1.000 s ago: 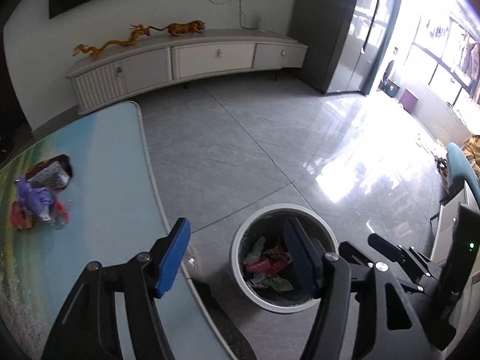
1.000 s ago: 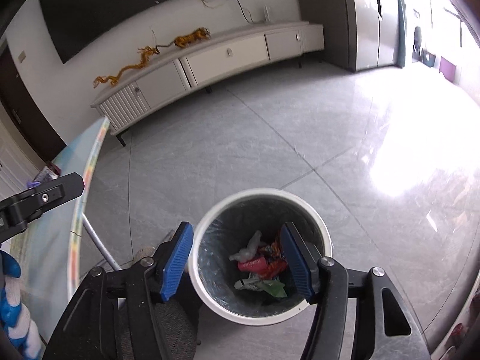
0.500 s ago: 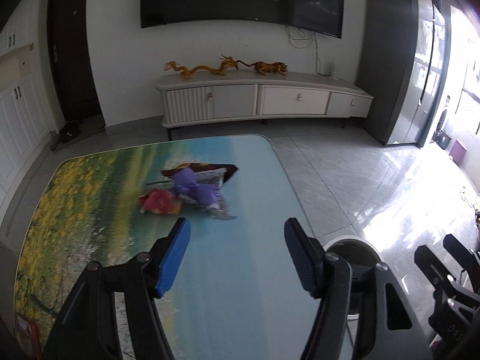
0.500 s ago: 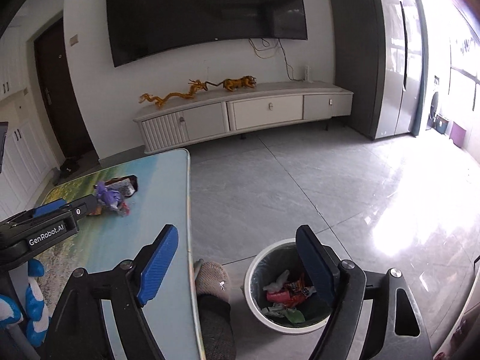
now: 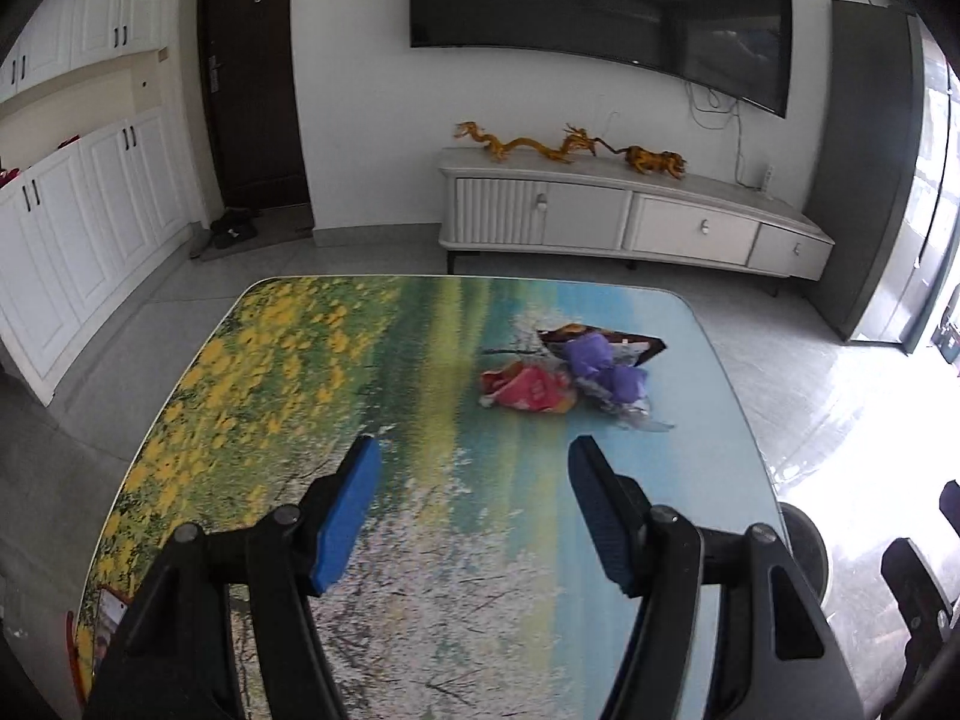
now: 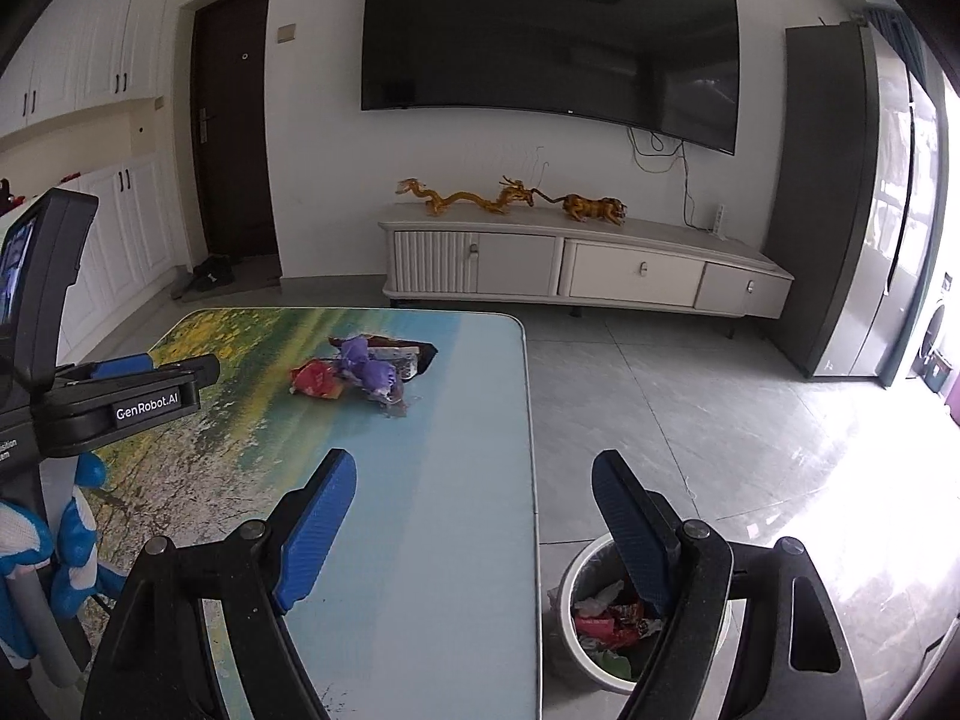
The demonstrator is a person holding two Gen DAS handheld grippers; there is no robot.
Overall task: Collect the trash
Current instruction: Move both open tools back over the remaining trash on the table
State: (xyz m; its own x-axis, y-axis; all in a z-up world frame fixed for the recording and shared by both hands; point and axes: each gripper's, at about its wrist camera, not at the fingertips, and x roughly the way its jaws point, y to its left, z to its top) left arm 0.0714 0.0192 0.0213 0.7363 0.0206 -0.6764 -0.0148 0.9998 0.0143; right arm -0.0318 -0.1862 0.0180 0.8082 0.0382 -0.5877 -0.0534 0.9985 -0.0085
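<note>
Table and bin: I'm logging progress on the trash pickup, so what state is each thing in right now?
Left gripper: open, empty.
Right gripper: open, empty, jaws have just been opening.
Wrapper pile: lying on the table, untouched.
Trash bin: on the floor beside the table, partly filled with wrappers.
Cabinet drawers: closed.
Door: closed.

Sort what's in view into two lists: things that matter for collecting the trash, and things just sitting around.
For the job:
- wrapper pile on the table
- trash bin on the floor, already holding wrappers
- left claw, open, empty
- right claw, open, empty

Just lying about:
- dragon figurines
- TV cabinet
- TV
- shoes by the door
</note>
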